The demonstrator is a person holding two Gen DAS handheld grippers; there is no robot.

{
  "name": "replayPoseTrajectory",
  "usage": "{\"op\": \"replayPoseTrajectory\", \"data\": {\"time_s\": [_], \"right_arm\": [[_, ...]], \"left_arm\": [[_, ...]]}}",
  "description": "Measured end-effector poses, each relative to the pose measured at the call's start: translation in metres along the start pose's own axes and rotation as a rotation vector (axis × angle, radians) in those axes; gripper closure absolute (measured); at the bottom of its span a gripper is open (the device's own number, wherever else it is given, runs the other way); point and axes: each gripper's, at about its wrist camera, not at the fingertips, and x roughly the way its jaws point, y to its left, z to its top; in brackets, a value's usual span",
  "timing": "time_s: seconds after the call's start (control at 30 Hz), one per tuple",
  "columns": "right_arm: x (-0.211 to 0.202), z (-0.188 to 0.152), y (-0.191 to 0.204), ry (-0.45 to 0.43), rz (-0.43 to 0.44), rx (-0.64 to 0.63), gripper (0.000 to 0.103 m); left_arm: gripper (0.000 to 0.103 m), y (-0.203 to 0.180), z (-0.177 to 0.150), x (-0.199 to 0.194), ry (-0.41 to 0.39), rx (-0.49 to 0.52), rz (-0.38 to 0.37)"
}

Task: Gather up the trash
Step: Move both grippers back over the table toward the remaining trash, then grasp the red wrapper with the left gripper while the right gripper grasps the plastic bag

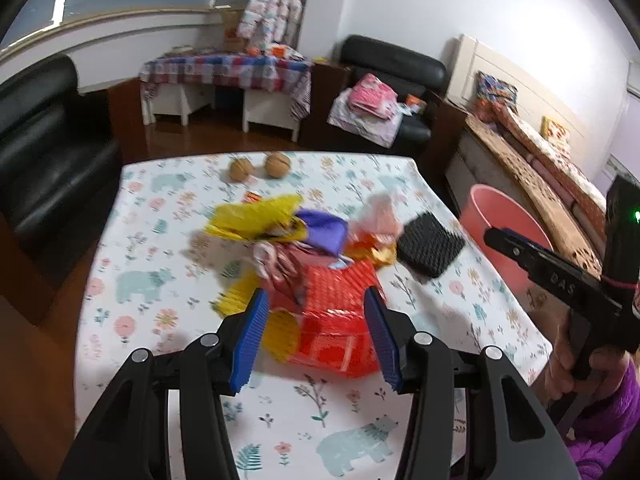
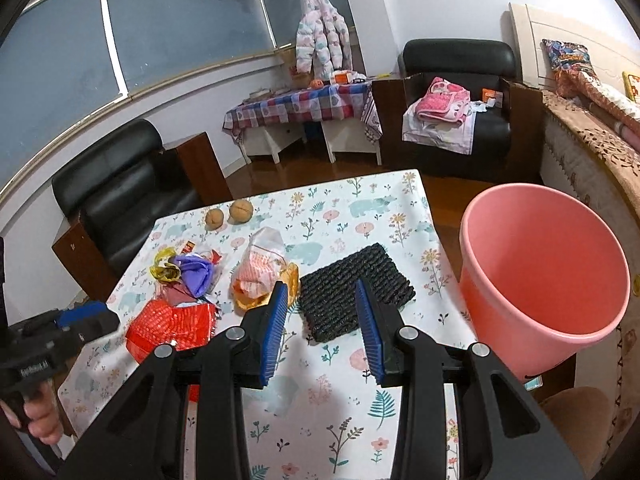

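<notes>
A pile of trash lies on the floral tablecloth (image 1: 160,360): a red shiny wrapper (image 1: 340,320), a yellow wrapper (image 1: 256,216), a purple wrapper (image 1: 324,228) and a pale plastic bag (image 1: 380,212). My left gripper (image 1: 316,296) is open, its blue pads on either side of the red wrapper, which also shows in the right wrist view (image 2: 172,324). My right gripper (image 2: 322,288) is open and empty, hovering over a black textured mat (image 2: 352,292). The pink bucket (image 2: 540,288) stands just right of the table.
Two brown nuts (image 1: 260,166) lie at the table's far edge. Black armchairs (image 2: 116,188), a side table with a checked cloth (image 2: 300,108) and a bed (image 2: 592,120) surround the table. The right gripper's body (image 1: 560,284) is at the table's right edge.
</notes>
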Motion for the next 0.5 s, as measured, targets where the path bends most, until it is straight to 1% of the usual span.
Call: {"op": "replayPoseTrajectory", "data": {"time_s": [0.13,0.27,0.37,0.5], "right_arm": [[0.008,-0.003,-0.002,0.029,0.001,0.017,0.067],[0.014,-0.004,0.0,0.051,0.033,0.024,0.067],[0.018,-0.004,0.005,0.063,0.057,0.017,0.067],[0.025,-0.005,0.013,0.079,0.061,-0.002,0.067]], "left_arm": [[0.054,-0.004,-0.001,0.011,0.023,0.01,-0.016],[0.054,-0.005,-0.003,0.02,0.045,0.017,-0.028],[0.054,-0.003,-0.005,0.027,0.062,0.017,-0.039],[0.054,-0.001,-0.007,0.033,0.079,0.013,-0.056]]}}
